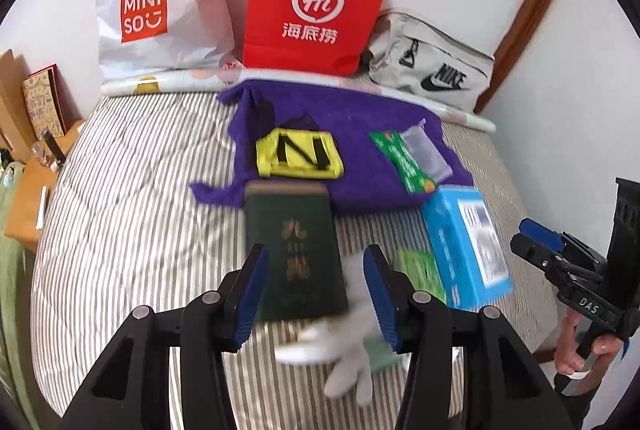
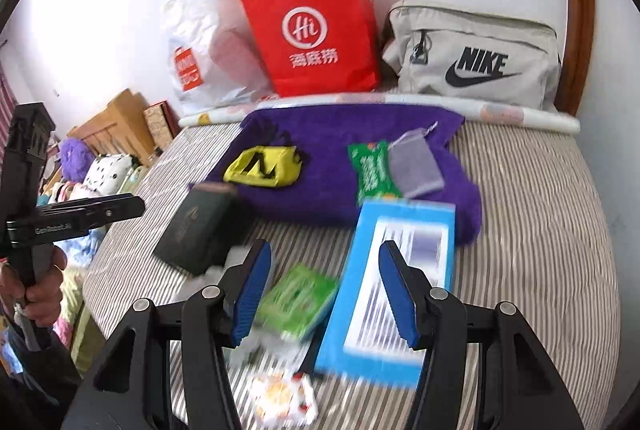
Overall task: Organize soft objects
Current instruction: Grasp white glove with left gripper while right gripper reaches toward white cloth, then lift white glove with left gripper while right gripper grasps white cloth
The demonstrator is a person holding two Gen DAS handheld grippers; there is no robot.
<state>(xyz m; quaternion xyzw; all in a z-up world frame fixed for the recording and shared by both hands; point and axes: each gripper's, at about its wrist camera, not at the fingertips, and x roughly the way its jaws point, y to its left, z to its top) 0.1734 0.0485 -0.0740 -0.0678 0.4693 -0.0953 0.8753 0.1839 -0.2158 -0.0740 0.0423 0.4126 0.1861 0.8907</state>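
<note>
A purple towel [image 1: 360, 118] lies spread on the striped bed [image 1: 132, 214], and on it rest a yellow pouch [image 1: 298, 154], a green packet [image 1: 404, 162] and a small grey mesh pouch [image 1: 426, 150]. Nearer me lie a dark green box [image 1: 292, 250], a blue box [image 1: 464, 246], a green tissue pack [image 2: 296, 298] and a blurred white soft item [image 1: 344, 350]. My left gripper [image 1: 316, 254] hovers open above the dark green box and holds nothing. Over the blue box [image 2: 396, 270], my right gripper [image 2: 326, 248] is open and empty too.
A white Miniso bag [image 1: 160, 6], a red paper bag [image 1: 312, 6] and a grey Nike bag [image 1: 432, 62] stand against the wall at the bed's head. A wooden bedside unit [image 1: 28, 166] is at the left. A snack packet [image 2: 284, 398] lies near the front.
</note>
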